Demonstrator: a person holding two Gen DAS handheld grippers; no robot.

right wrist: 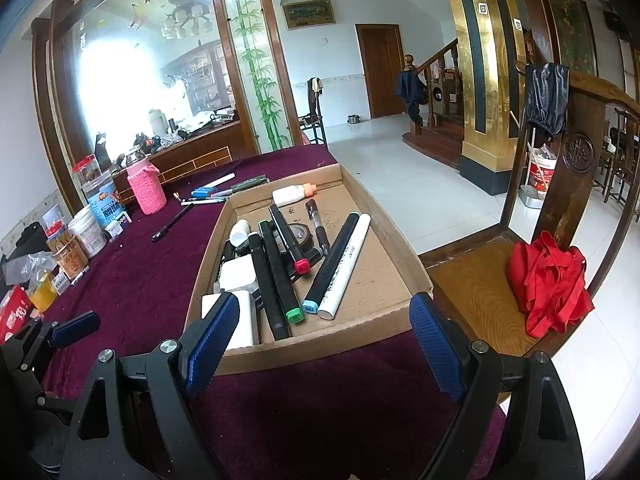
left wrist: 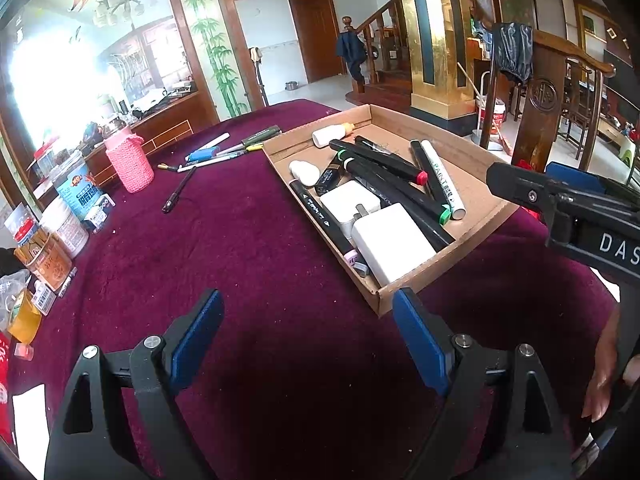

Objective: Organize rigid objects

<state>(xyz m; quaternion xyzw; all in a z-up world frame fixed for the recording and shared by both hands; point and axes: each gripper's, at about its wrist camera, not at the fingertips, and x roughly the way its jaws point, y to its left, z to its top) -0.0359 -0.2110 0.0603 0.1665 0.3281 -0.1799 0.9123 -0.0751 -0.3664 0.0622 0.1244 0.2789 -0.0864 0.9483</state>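
A shallow cardboard tray sits on the maroon tablecloth. It holds several black markers, a white paint pen, white chargers, a glue bottle and a tape roll. Loose pens and a black pen lie on the cloth beyond. My left gripper is open and empty over the cloth, left of the tray's near corner. My right gripper is open and empty at the tray's near edge; it also shows in the left wrist view.
A pink knit-covered jar, tins and boxes line the table's left edge. A wooden chair with red cloth stands right of the table.
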